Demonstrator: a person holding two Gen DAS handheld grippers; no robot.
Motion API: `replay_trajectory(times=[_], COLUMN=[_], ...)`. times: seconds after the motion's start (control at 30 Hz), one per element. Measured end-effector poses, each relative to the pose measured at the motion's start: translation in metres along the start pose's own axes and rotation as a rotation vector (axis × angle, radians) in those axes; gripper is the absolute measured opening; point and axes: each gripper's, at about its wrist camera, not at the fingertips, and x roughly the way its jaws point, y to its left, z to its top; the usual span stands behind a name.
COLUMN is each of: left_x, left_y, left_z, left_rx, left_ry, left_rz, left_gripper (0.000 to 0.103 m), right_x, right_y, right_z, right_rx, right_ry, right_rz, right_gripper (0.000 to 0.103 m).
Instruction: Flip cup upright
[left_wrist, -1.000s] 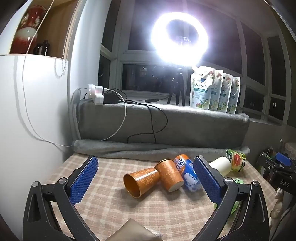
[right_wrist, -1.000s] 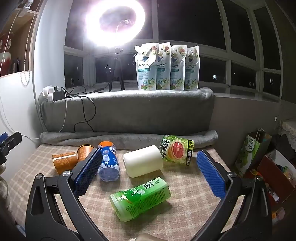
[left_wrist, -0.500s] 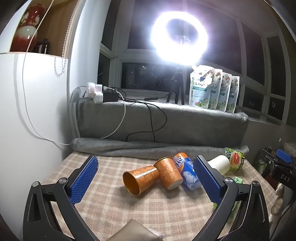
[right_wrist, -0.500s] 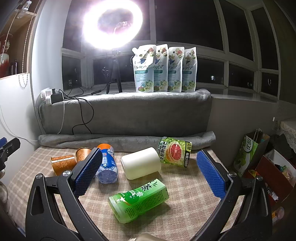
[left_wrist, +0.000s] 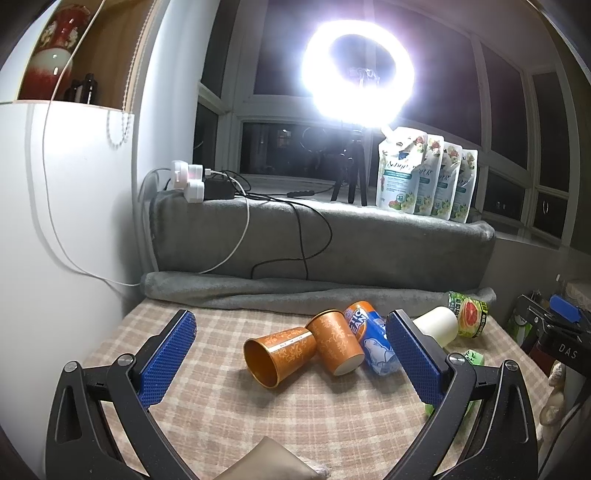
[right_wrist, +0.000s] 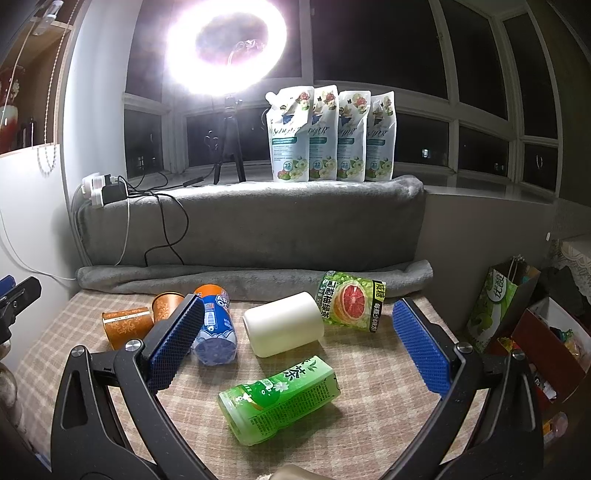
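Observation:
Several cups lie on their sides on the checked tablecloth (left_wrist: 229, 413). An orange cup (left_wrist: 279, 355) points its open mouth toward me, a second orange cup (left_wrist: 334, 343) leans beside it, then a blue cup (left_wrist: 373, 341), a white cup (left_wrist: 437, 325) and a grapefruit-print cup (left_wrist: 467, 318). In the right wrist view the white cup (right_wrist: 283, 328), a green tea cup (right_wrist: 279, 398), the grapefruit cup (right_wrist: 351, 301), the blue cup (right_wrist: 214, 328) and the orange cups (right_wrist: 127, 326) show. My left gripper (left_wrist: 291, 354) is open, short of the orange cups. My right gripper (right_wrist: 295, 350) is open above the white and green cups.
A grey blanket roll (left_wrist: 317, 291) and a padded grey ledge (right_wrist: 255, 221) bound the table's far side, with cables, plugs (left_wrist: 190, 181), a ring light (left_wrist: 356, 74) on a tripod and several pouches (right_wrist: 330, 134). A white cabinet (left_wrist: 55, 240) stands left; bags (right_wrist: 498, 306) at right.
Both grippers have tilted or drawn back slightly, so the cups sit a little lower in both views. The cups have not moved and both grippers stay open.

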Motion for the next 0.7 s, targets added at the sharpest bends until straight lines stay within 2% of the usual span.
replay_trajectory(times=[0.7], left_x=[0.0004], left_y=[0.0002], left_z=[-0.0023], left_rx=[-0.002], left_ry=[0.003], left_rz=[-0.001], left_gripper=[0.102], right_x=[0.0044], right_y=[0.0049], right_z=[-0.0011], right_rx=[-0.007], right_ry=[0.008], right_rz=[0.003], right_gripper=[0.103])
